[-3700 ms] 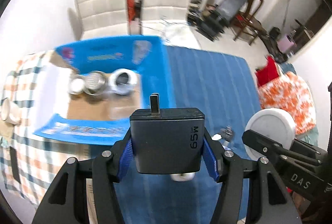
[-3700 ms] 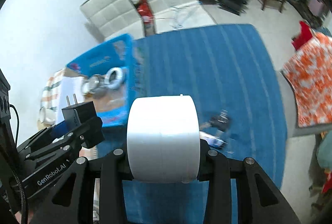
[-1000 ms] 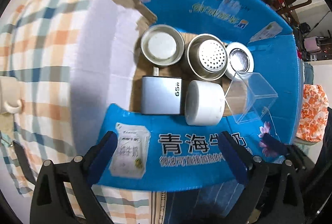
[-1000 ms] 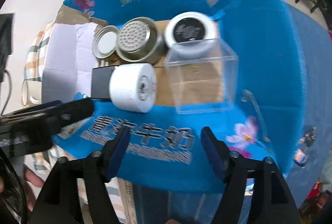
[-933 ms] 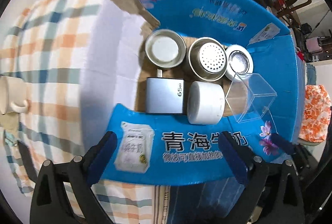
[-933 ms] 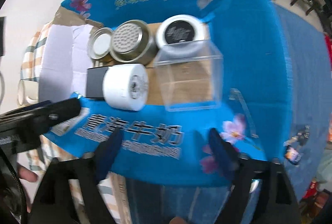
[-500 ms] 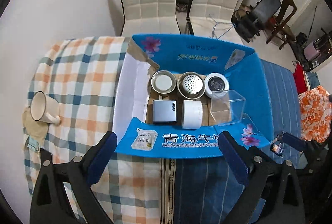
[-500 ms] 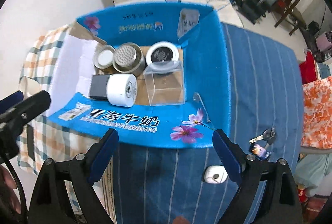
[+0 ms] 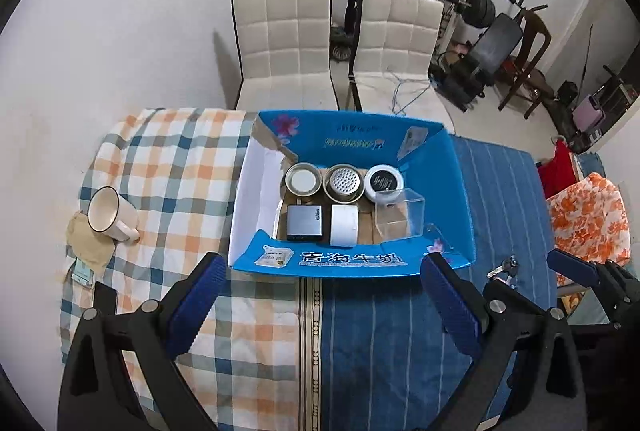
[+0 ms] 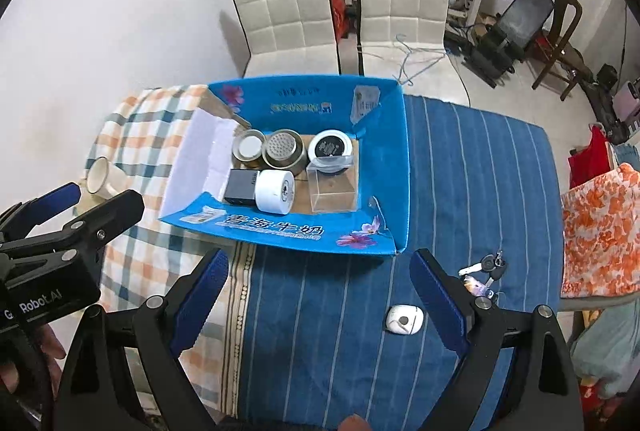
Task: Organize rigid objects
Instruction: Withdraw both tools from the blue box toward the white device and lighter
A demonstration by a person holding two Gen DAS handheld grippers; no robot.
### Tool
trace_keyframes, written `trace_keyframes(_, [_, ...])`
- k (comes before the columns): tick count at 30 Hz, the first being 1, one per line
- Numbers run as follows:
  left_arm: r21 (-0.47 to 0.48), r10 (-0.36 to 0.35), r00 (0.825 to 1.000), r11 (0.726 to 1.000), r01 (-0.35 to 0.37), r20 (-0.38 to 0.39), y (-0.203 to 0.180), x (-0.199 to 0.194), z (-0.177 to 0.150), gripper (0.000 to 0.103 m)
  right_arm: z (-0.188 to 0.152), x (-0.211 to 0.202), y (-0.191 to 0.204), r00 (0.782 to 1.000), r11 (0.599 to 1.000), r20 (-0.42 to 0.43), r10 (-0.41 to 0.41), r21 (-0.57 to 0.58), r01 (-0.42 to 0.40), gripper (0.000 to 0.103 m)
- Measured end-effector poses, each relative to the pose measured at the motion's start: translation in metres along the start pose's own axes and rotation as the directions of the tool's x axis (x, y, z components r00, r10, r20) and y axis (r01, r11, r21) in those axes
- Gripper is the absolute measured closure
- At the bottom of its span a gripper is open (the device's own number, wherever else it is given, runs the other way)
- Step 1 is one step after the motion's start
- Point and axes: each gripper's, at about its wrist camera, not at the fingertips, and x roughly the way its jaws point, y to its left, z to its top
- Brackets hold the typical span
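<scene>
Blue cardboard forms the open box [image 9: 452, 187] at the middle of the table, its flaps folded outward, and the sorted things sit inside it in two rows. Along the far row stand a small metal tin [image 9: 303, 180], a perforated metal cup [image 9: 346, 183] and a round black-topped tin [image 9: 383, 182], each just beside the next. In the near row a grey charger [image 9: 305, 222] lies touching a white cylinder [image 9: 343, 225], and a clear plastic cube [image 9: 399, 217] stands to their right.

Both tools hover above the near side of the table, clear of the box. The left gripper [image 9: 320, 307] is spread wide with nothing between its blue pads, and the right gripper [image 10: 318, 305] is likewise released and empty.

On the blue striped cloth [image 10: 480, 191] right of the box lie a bunch of keys [image 10: 486, 269] and, nearer, a small white case [image 10: 404, 318]. A cream mug [image 9: 108, 215] rests on the checked cloth [image 9: 168, 167] well to the left.
</scene>
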Motion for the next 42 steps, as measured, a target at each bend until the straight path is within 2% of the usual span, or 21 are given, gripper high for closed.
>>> trace_keyframes(5, [0.007,0.010,0.999,1.000,-0.010,0.031,-0.007,-0.019,-0.003,0.003,-0.004,-0.025,0.001,0.999,1.000,0.038,0.018,-0.011,-0.017,0.009])
trace_keyframes(11, [-0.002,0.014,0.999,1.000,-0.013,0.042,-0.015,-0.027,-0.005,0.003,-0.006,-0.036,-0.003,0.998,0.999,0.054,0.043,-0.017,-0.042,0.009])
trace_keyframes(17, [0.008,0.001,0.999,1.000,-0.001,0.045,-0.040,-0.022,-0.004,0.003,-0.010,-0.036,-0.033,0.997,0.998,0.053,0.061,0.028,-0.062,0.009])
trace_keyframes(21, [0.038,-0.023,0.999,0.999,0.022,0.035,-0.075,-0.005,-0.006,0.003,-0.014,-0.033,-0.085,0.999,0.994,0.045,0.015,0.106,-0.020,0.009])
trace_keyframes(26, [0.123,-0.021,1.000,0.992,0.019,0.008,-0.131,0.030,-0.016,0.003,-0.031,-0.011,-0.171,0.995,0.970,-0.035,-0.091,0.222,0.097,0.008])
trace_keyframes(29, [0.164,-0.038,0.998,0.985,0.046,-0.048,-0.163,0.060,-0.027,0.003,-0.047,0.009,-0.215,0.985,0.952,-0.100,-0.137,0.260,0.159,0.008])
trace_keyframes(32, [0.213,-0.028,0.992,0.975,0.053,-0.121,-0.193,0.093,-0.042,0.003,-0.064,0.032,-0.250,0.978,0.941,-0.161,-0.135,0.288,0.178,0.009])
trace_keyframes(35, [0.243,-0.017,0.973,0.967,0.073,-0.228,-0.215,0.134,-0.063,0.003,-0.079,0.059,-0.276,0.971,0.935,-0.200,-0.133,0.300,0.190,0.008])
trace_keyframes(37, [0.238,-0.014,0.955,0.967,0.088,-0.298,-0.225,0.161,-0.078,0.003,-0.089,0.079,-0.291,0.969,0.935,-0.221,-0.111,0.308,0.177,0.008])
trace_keyframes(39, [0.223,-0.011,0.929,0.970,0.100,-0.371,-0.233,0.191,-0.095,0.003,-0.094,0.098,-0.299,0.968,0.938,-0.233,-0.093,0.306,0.164,0.008])
trace_keyframes(40, [0.216,-0.013,0.917,0.970,0.107,-0.398,-0.235,0.201,-0.102,0.007,-0.096,0.110,-0.303,0.967,0.942,-0.241,-0.077,0.301,0.150,0.009])
trace_keyframes(42, [0.196,-0.010,0.884,0.974,0.115,-0.467,-0.241,0.227,-0.117,0.016,-0.097,0.132,-0.305,0.965,0.950,-0.255,-0.066,0.280,0.139,0.009])
